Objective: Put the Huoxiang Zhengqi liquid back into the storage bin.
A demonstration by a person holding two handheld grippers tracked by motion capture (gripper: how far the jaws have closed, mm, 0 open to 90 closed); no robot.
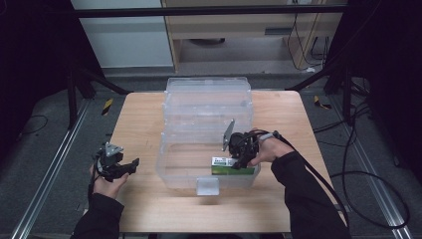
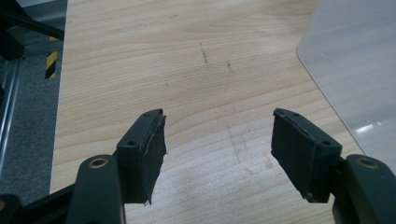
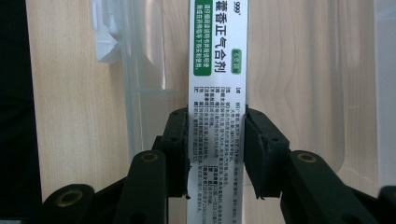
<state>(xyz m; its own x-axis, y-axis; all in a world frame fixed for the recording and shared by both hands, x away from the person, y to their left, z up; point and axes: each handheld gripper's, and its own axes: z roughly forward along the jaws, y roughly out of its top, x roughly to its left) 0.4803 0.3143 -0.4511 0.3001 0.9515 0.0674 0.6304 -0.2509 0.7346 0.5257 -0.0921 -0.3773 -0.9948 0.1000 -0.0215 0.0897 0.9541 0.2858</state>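
A clear plastic bin (image 1: 169, 164) stands open in the middle of the wooden table, its lid (image 1: 208, 97) folded back behind it. My right gripper (image 1: 238, 162) reaches down into the bin's near right corner, shut on a white and green medicine box (image 1: 226, 166). In the right gripper view both pads press the sides of the medicine box (image 3: 217, 84), which runs up the frame over the bin's clear floor. My left gripper (image 1: 130, 165) rests low over the table's left part, held in a hand. Seen from the left gripper view, my left gripper (image 2: 218, 144) is open over bare wood.
The bin's latch tab (image 1: 207, 186) sticks out at its near wall. A corner of the bin (image 2: 355, 60) shows at the right of the left gripper view. Black frame posts (image 1: 72, 94) and cables (image 1: 368, 174) flank the table (image 1: 139, 114).
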